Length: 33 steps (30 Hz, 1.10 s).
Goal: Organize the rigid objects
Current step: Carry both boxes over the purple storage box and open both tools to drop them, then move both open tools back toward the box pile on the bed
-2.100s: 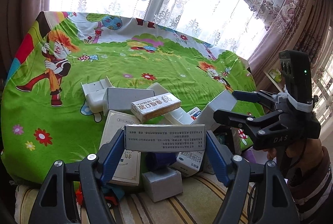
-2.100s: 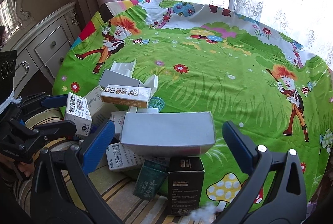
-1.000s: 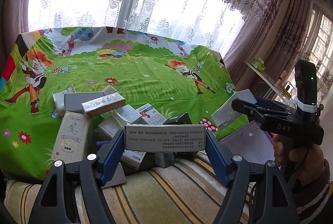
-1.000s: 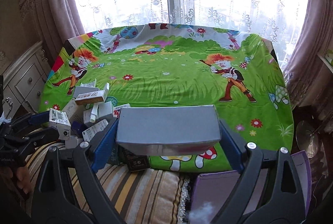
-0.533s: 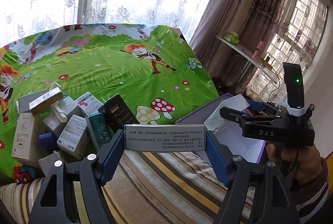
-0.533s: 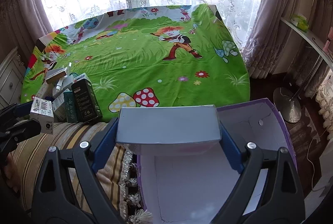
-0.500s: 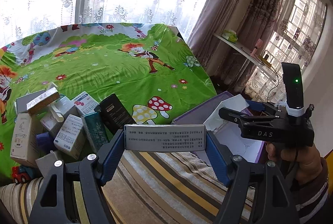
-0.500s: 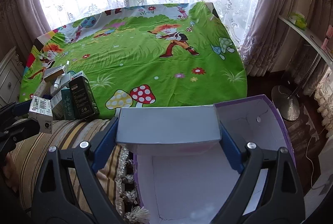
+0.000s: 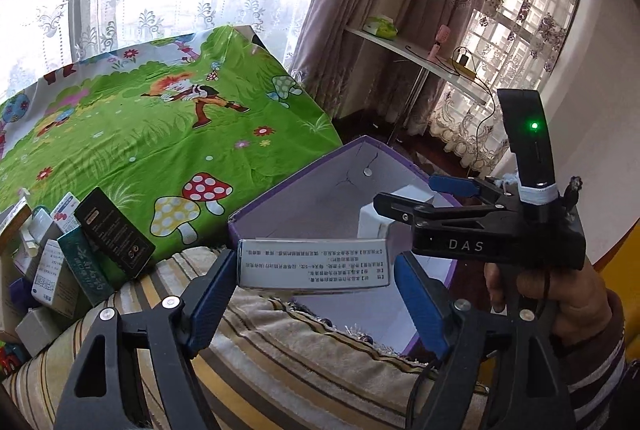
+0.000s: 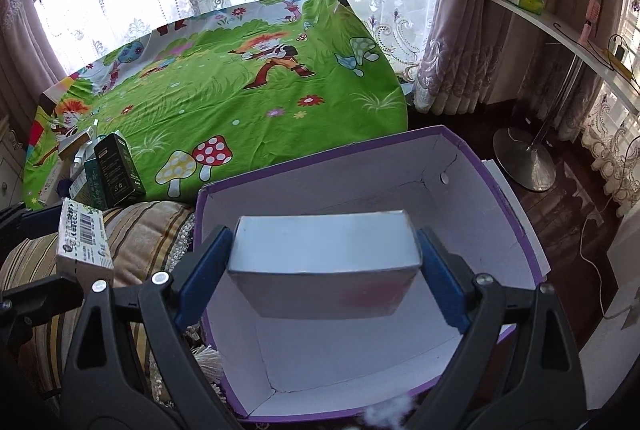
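Note:
My left gripper (image 9: 314, 266) is shut on a white printed medicine box (image 9: 314, 262), held above the striped cushion (image 9: 280, 350) by the near left rim of the purple storage box (image 9: 288, 190). My right gripper (image 10: 324, 262) is shut on a plain grey box (image 10: 324, 254) and holds it over the purple storage box's white inside (image 10: 360, 350). In the left wrist view the right gripper (image 9: 404, 198) and its grey box (image 9: 384, 218) hang over the storage box. In the right wrist view the left gripper's medicine box (image 10: 82, 242) shows at far left.
A pile of boxes (image 9: 80, 250) lies at the near edge of the green cartoon sheet (image 9: 140, 150); a black box (image 10: 120, 166) stands in it. A shelf (image 10: 560, 26), curtains and a lamp base (image 10: 524, 158) are to the right on the dark floor.
Both grippers have swung right from the pile to the purple storage box, each still holding its box. The right gripper's grey box is now lower, over the box's inside.

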### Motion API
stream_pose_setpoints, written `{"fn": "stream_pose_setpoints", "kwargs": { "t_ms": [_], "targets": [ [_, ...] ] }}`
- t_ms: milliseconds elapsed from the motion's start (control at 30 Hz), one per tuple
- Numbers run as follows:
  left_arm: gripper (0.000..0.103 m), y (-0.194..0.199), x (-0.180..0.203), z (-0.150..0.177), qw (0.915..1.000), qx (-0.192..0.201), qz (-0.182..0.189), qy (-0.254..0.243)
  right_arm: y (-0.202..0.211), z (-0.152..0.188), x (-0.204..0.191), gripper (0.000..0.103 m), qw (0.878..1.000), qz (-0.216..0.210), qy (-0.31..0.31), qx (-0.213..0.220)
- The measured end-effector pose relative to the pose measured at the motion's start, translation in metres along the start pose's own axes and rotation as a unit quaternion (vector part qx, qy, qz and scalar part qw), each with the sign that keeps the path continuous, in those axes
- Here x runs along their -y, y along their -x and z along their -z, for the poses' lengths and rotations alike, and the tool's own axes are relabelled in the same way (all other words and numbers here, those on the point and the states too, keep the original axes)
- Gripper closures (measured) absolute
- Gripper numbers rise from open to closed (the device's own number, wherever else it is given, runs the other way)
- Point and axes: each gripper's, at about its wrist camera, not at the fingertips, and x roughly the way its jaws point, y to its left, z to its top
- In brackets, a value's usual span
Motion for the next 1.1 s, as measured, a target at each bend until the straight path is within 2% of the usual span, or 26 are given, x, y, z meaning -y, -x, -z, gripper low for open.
{"fn": "stream_pose_setpoints", "kwargs": {
  "t_ms": [100, 233, 467, 633, 767, 900, 1100],
  "targets": [
    [0.017, -0.002, 0.004, 0.000, 1.0000, -0.002, -0.002, -0.005, 0.001, 0.001, 0.007, 0.006, 1.000, 0.014, -0.012, 0.004],
    [0.017, 0.001, 0.000, -0.001, 0.9999, 0.001, -0.011, 0.004, 0.001, 0.002, 0.011, 0.005, 1.000, 0.020, -0.016, 0.005],
    [0.017, 0.019, -0.015, 0.001, 0.9980, 0.037, -0.043, 0.027, 0.013, -0.002, 0.005, 0.005, 0.999, 0.038, -0.001, 0.038],
    [0.017, 0.037, -0.029, 0.006, 0.9961, 0.062, -0.050, 0.038, 0.013, -0.003, -0.006, 0.005, 0.999, -0.003, -0.004, 0.041],
    [0.017, 0.048, -0.048, 0.013, 0.9956, 0.052, -0.058, 0.052, 0.009, -0.002, -0.017, 0.005, 0.999, -0.039, -0.005, 0.033],
    [0.017, 0.065, -0.070, 0.025, 0.9930, 0.067, -0.060, 0.077, 0.009, -0.001, -0.036, 0.005, 0.998, -0.043, 0.025, 0.032],
    [0.017, 0.087, -0.102, 0.038, 0.9870, 0.077, -0.090, 0.108, 0.003, -0.003, -0.056, 0.005, 0.997, -0.065, 0.038, 0.016]
  ]
}}
